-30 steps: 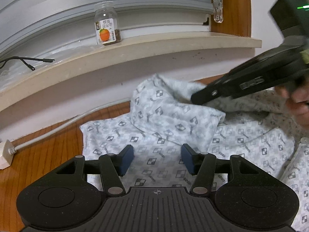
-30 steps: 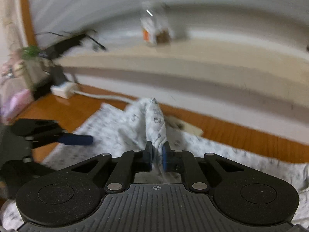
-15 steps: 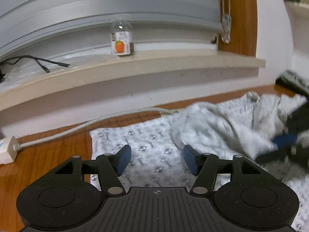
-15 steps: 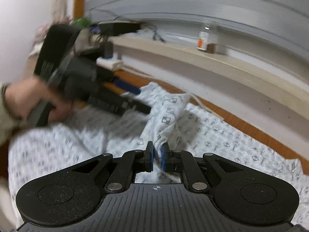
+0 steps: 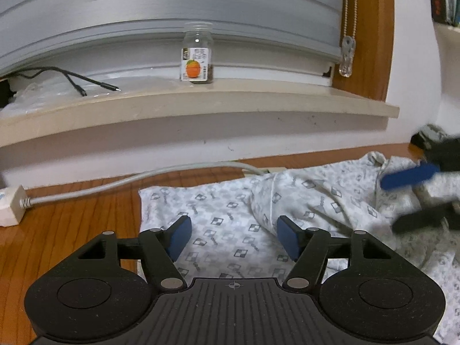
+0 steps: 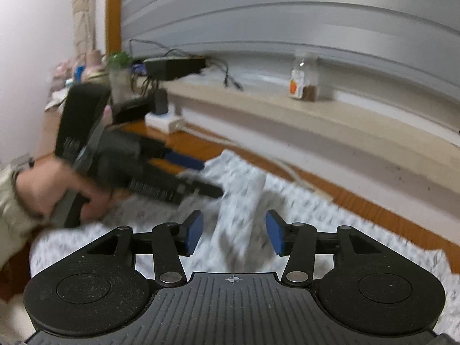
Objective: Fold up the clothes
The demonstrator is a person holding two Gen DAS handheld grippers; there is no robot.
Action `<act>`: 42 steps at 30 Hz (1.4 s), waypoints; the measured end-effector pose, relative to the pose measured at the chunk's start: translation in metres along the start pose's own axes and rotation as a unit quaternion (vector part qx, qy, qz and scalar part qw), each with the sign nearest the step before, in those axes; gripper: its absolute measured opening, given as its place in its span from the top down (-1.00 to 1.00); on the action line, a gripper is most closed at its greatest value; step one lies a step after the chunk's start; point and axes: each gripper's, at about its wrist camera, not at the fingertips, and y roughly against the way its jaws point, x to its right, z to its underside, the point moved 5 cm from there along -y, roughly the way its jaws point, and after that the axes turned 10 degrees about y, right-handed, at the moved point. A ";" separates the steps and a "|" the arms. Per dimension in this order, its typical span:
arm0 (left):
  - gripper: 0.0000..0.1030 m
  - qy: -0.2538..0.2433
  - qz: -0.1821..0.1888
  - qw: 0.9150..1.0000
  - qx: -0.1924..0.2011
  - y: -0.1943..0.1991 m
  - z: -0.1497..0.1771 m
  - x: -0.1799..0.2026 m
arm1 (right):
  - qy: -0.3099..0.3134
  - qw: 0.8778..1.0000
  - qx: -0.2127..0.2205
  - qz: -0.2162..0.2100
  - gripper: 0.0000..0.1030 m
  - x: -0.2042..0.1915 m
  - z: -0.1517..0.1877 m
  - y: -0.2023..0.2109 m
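The patterned garment (image 5: 230,224) lies spread on the wooden counter (image 5: 72,230) below a window sill (image 5: 201,103), white with small grey checked squares. The left wrist view shows its flat near edge and corner sharply, with the left claw (image 5: 234,240) above it, blue pads well apart and nothing between them but the cloth lying flat below; its jaws stand open and clear of the fabric. Only this view shows the grey cable (image 5: 129,181) running along the counter to a white plug block (image 5: 10,205) at the far left, the bead chain (image 5: 348,28) hanging by the wooden window frame, and the label on the glass jar (image 5: 197,54) clearly. At its right edge the right claw (image 5: 414,198) appears blurred over a bunched part of the garment. The right wrist view gives what the other cannot: the right claw (image 6: 233,233) from behind, its jaws opening, with a raised fold of the garment (image 6: 241,210) standing between the pads but touching neither. It also shows the person's left hand (image 6: 57,195) and pale sleeve (image 6: 11,201) gripping the left claw's handle, blurred, plus a small plant (image 6: 119,60) and a dark box with cables (image 6: 175,66) at the sill's far end.
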 end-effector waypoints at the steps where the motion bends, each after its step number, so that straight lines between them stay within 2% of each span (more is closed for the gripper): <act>1: -0.34 0.000 0.000 1.000 0.000 0.000 0.000 0.000 | -0.009 1.000 -0.003 0.005 0.05 0.005 -0.004 -0.005; 7: -0.34 0.002 -0.003 1.000 0.002 0.000 0.001 -0.001 | -0.085 0.996 -0.036 -0.002 0.06 0.035 -0.009 -0.048; 9: -0.34 0.000 -0.004 1.000 0.001 -0.001 0.001 -0.001 | -0.109 0.993 -0.051 -0.019 0.07 0.040 -0.005 -0.060; 10: -0.34 0.000 -0.005 1.000 0.001 -0.001 0.001 -0.001 | -0.118 0.991 -0.056 -0.029 0.19 0.041 -0.004 -0.064; 11: -0.34 -0.001 -0.005 1.000 0.002 0.000 0.001 -0.001 | -0.124 0.990 -0.061 -0.041 0.43 0.041 -0.002 -0.068; 12: -0.34 -0.003 -0.006 1.000 0.004 0.001 0.001 -0.001 | -0.127 0.989 -0.065 -0.048 0.54 0.040 0.000 -0.071; 13: -0.34 -0.003 -0.006 1.000 0.006 0.001 0.000 0.000 | -0.124 0.989 -0.066 -0.048 0.78 0.040 0.000 -0.072; 14: -0.35 -0.003 -0.006 1.000 0.007 0.002 0.000 0.000 | -0.116 0.991 -0.060 -0.040 0.90 0.040 -0.003 -0.071; 16: -0.35 0.001 -0.010 1.000 0.011 0.003 0.000 -0.001 | -0.096 0.995 -0.037 -0.011 0.93 0.040 -0.013 -0.066; 19: -0.37 0.013 -0.011 1.000 0.016 0.004 -0.001 -0.006 | -0.054 0.996 0.037 0.063 0.93 0.038 -0.039 -0.049; 22: -0.38 0.026 -0.008 0.999 0.026 0.008 -0.002 -0.011 | -0.020 0.992 0.096 0.080 0.93 0.022 -0.064 -0.030; 25: -0.40 0.041 0.014 0.998 0.040 0.018 -0.001 -0.017 | 0.021 0.991 0.113 0.070 0.93 -0.006 -0.067 -0.016; 28: -0.41 0.060 0.022 0.997 0.044 0.029 0.000 -0.031 | 0.033 0.997 0.074 0.007 0.93 -0.035 -0.042 -0.015; 31: -0.42 0.083 0.022 0.996 0.037 0.034 -0.001 -0.045 | 0.043 0.998 0.015 -0.042 0.87 -0.057 -0.009 -0.021; 33: -0.42 0.083 0.013 0.996 0.039 0.035 -0.004 -0.049 | 0.040 0.998 -0.002 -0.047 0.63 -0.059 0.003 -0.018; 34: -0.42 0.083 0.012 0.996 0.039 0.035 -0.005 -0.050 | 0.037 0.998 -0.010 -0.048 0.44 -0.057 0.007 -0.016; 35: -0.42 0.082 0.013 0.996 0.043 0.036 -0.007 -0.051 | 0.033 0.998 -0.011 -0.049 0.38 -0.054 0.009 -0.013; 42: -0.42 0.086 0.014 0.993 0.085 0.046 -0.022 -0.042 | 0.016 1.000 -0.012 -0.005 0.31 -0.014 0.015 0.017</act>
